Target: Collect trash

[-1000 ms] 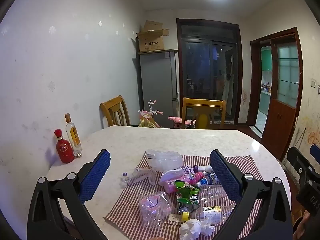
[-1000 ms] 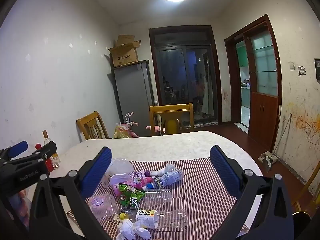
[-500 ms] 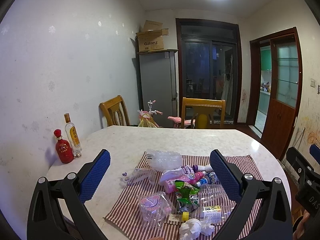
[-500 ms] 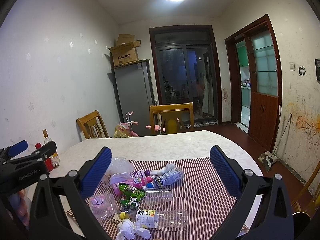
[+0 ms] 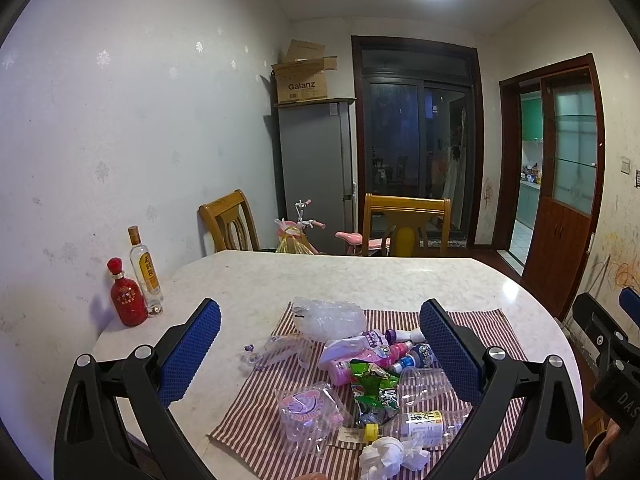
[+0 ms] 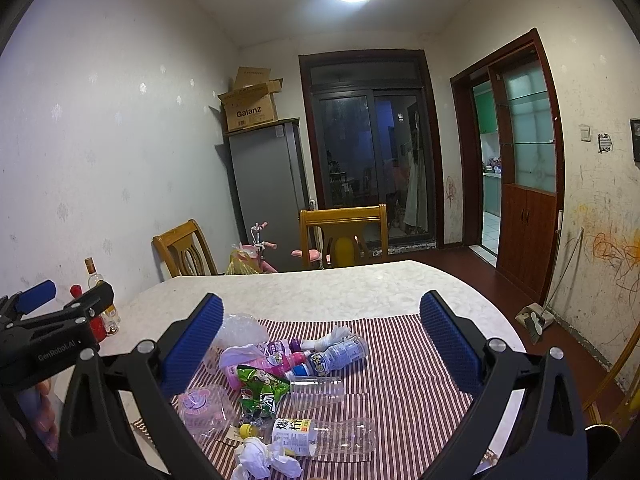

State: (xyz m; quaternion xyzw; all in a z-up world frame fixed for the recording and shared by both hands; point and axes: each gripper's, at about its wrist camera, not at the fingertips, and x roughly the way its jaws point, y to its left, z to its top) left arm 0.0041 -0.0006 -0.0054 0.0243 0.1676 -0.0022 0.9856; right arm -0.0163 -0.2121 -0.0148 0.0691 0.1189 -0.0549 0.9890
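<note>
A pile of trash lies on a red-striped cloth [image 5: 484,324] [image 6: 404,360] on the pale table. It holds a crumpled white tissue [image 5: 386,454] [image 6: 264,458], a clear bottle with a yellow cap [image 5: 416,424] [image 6: 324,436], a green snack wrapper [image 5: 374,384] [image 6: 262,388], a pink bottle [image 5: 360,360] [image 6: 276,360], a clear cup [image 5: 424,382] [image 6: 316,390], a pink-lidded clear cup [image 5: 308,408] [image 6: 200,404] and a clear bag [image 5: 328,318] [image 6: 240,332]. My left gripper [image 5: 320,356] and right gripper [image 6: 320,344] are both open and empty, held above the pile.
A red bottle [image 5: 126,294] and a clear liquor bottle [image 5: 144,270] stand at the table's left by the wall. Two wooden chairs [image 5: 406,222] [image 5: 230,222] stand behind the table, with a pink child's bike [image 5: 308,232] and a grey fridge [image 5: 316,168] beyond.
</note>
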